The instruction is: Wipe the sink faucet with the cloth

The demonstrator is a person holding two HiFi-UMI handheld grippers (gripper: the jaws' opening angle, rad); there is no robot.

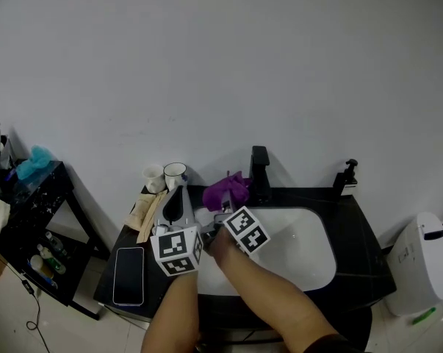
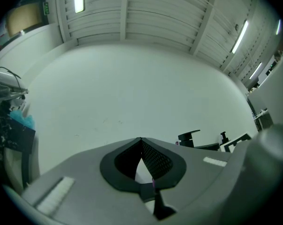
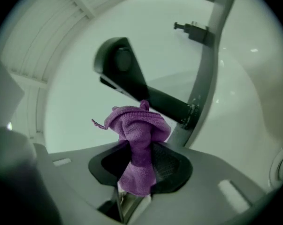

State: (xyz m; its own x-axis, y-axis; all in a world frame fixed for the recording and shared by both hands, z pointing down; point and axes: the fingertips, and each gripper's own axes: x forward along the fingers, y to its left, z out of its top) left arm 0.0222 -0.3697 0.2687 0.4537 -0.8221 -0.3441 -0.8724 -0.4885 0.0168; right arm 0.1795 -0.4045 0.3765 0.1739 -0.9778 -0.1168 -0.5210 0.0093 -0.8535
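Note:
The black faucet (image 1: 259,170) stands at the back rim of the white sink (image 1: 309,252). A purple cloth (image 1: 227,189) is bunched just left of it, and my right gripper (image 1: 222,206) is shut on it. In the right gripper view the cloth (image 3: 137,136) sticks up out of the right gripper (image 3: 140,162), with the faucet (image 3: 123,73) close behind it and not touching. My left gripper (image 1: 176,195) is over the counter left of the sink. It is shut and holds nothing, as the left gripper view shows it (image 2: 141,141).
Two cups (image 1: 164,176) stand at the counter's back left, a phone (image 1: 129,275) lies at its front left, and a soap dispenser (image 1: 347,176) is at the back right. A black shelf (image 1: 31,219) stands to the left and a white bin (image 1: 422,263) to the right.

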